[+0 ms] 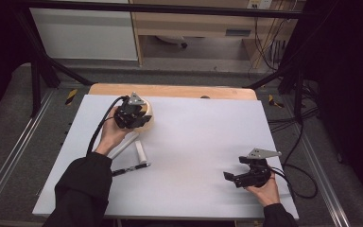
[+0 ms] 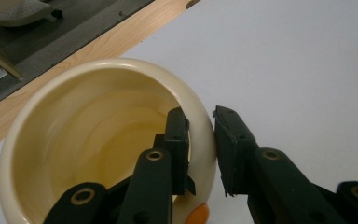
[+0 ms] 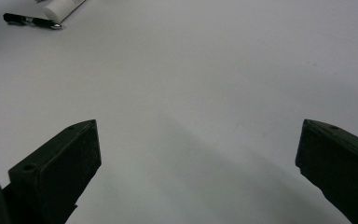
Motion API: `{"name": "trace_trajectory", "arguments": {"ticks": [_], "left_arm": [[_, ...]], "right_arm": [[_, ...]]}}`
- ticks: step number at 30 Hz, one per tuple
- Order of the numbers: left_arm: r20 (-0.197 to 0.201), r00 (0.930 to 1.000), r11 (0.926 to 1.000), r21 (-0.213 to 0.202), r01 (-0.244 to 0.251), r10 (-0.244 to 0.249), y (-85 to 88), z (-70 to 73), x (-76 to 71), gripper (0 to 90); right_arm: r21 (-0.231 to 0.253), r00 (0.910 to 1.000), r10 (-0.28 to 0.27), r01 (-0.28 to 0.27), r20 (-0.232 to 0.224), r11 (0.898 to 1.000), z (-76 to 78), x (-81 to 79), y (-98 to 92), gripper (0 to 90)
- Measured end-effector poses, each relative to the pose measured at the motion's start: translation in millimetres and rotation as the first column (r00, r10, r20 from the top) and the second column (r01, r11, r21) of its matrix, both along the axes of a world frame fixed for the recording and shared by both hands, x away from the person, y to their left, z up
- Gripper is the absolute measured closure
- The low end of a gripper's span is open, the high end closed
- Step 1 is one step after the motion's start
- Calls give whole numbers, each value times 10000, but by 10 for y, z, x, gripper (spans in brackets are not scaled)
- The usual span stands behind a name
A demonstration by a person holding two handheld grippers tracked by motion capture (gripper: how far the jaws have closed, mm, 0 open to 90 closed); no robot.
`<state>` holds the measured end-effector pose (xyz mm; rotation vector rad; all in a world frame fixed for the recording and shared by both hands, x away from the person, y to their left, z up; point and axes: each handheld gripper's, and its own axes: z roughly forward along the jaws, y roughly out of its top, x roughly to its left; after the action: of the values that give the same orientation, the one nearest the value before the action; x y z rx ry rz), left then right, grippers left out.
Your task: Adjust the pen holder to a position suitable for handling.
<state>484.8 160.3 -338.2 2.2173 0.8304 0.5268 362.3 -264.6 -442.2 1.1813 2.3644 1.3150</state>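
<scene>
The left tool (image 1: 133, 115) is up near the far left corner of the bench (image 1: 198, 142). A hand in a black sleeve holds it. Its two black jaws are almost closed, and they pinch the wall of a cream bowl (image 2: 74, 135). In the left gripper view one jaw sits inside the bowl and the other jaw sits outside, with the thick rim squeezed between them. The bowl looks shiny inside and nothing shows in it. A bit of something orange (image 2: 196, 214) peeks out by the bowl's rim at the bottom of that view; I cannot tell what it is. From the high view the bowl (image 1: 147, 119) is mostly hidden under the tool, close to the far edge of the bench where the wood strip (image 1: 170, 90) shows.

The right tool (image 1: 231, 177) is near the right front corner of the bench, well apart from the bowl. Its jaws are wide open with nothing between them. In the right gripper view just white bench top shows between its jaws.

Near the left edge, just in front of the bowl, lie two white tubes (image 1: 141, 152). A black pen (image 1: 130, 169) lies just in front of them. The pen (image 3: 28, 20) and the end of one white tube (image 3: 63, 9) show far off in the right gripper view too.
</scene>
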Motion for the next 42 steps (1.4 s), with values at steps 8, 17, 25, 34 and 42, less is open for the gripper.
{"name": "trace_trajectory", "arguments": {"ticks": [8, 17, 25, 34, 42], "left_arm": [[-62, 9996, 9995, -146, 264, -264, -183, -4, -83, 751], [-151, 9982, 9982, -191, 573, -576, -409, -36, -172, 752], [-302, 9962, 9964, -229, 814, -821, -609, -95, -246, 753], [-543, 9935, 9949, -185, 994, -1003, -806, -173, -308, 753], [-758, 9932, 9961, -151, 871, -880, -897, -214, -333, 753]], "right_arm": [[-22, 10000, 28, -28, -12, 10000, -1, 0, -1, 7], [-40, 10000, 32, -32, -10, 10000, -1, 0, 0, 7], [-39, 10000, 32, -32, -16, 10000, -2, 0, 1, 7], [-43, 10000, 35, -35, -14, 10000, -2, 0, 0, 7], [-36, 10000, 34, -34, -28, 10000, -2, -1, 2, 7]]}}
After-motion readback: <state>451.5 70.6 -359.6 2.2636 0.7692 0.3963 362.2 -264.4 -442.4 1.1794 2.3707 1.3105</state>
